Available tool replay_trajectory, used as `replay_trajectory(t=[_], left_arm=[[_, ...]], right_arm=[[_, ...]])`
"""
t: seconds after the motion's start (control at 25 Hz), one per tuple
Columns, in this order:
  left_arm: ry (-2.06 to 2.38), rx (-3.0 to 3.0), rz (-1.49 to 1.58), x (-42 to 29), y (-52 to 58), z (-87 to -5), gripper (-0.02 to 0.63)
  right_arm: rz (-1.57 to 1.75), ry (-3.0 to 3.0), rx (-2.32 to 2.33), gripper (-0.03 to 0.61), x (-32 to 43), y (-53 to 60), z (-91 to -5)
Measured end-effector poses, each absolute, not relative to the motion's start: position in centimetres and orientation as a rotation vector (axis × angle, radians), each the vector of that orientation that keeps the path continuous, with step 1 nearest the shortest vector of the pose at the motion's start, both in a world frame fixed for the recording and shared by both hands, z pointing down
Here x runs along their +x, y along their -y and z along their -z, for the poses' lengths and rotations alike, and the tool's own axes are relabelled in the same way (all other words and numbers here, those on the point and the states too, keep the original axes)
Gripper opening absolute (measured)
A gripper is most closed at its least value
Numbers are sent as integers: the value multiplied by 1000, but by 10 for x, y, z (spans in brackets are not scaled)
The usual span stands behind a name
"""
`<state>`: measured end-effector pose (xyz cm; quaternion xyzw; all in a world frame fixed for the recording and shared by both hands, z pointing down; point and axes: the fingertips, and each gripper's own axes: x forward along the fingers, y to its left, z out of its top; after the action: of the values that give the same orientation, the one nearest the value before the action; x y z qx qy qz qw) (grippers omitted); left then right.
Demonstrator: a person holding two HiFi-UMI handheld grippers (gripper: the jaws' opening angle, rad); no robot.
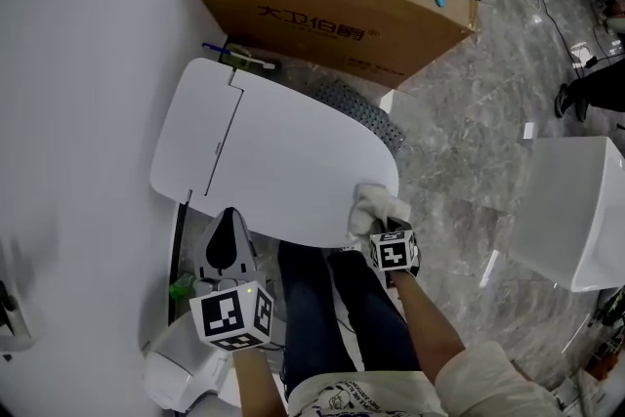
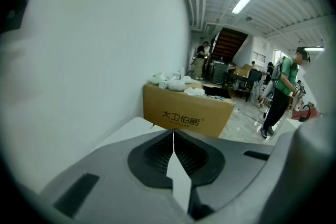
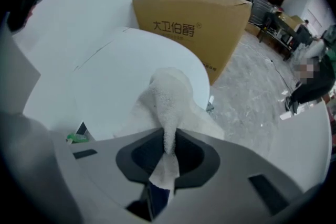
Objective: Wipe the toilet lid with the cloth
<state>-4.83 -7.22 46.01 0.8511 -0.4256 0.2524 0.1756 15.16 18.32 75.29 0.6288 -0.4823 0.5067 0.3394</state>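
Note:
The white toilet lid (image 1: 273, 151) lies closed in the head view, its near right edge toward me. A white cloth (image 1: 377, 206) rests on that near right edge. My right gripper (image 1: 383, 228) points steeply down and is shut on the cloth (image 3: 169, 97), a fold of which is pinched between the jaws while the rest bunches on the lid (image 3: 115, 76). My left gripper (image 1: 230, 244) hangs at the lid's near left side, shut and holding nothing; in its own view the jaws meet in front of the lid (image 2: 136, 131).
A brown cardboard box (image 1: 332, 0) with papers and a black cloth on top stands behind the toilet. A white wall (image 1: 78, 63) runs along the left. A white fixture (image 1: 576, 210) stands on the grey marble floor at the right. My legs in dark trousers are below the lid.

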Motion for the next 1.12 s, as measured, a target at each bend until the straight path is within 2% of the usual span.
replay_trajectory(t=[0.36, 0.8, 1.12], left_arm=[[1226, 2473, -609, -26, 74, -407, 9], [1323, 2587, -461, -26, 65, -297, 9], [1448, 2677, -257, -44, 68, -202, 9]], right_arm=[[-1311, 1266, 2024, 43, 218, -156, -662], [-993, 1672, 2366, 44, 243, -63, -447], [-655, 1920, 2499, 46, 233, -36, -289]])
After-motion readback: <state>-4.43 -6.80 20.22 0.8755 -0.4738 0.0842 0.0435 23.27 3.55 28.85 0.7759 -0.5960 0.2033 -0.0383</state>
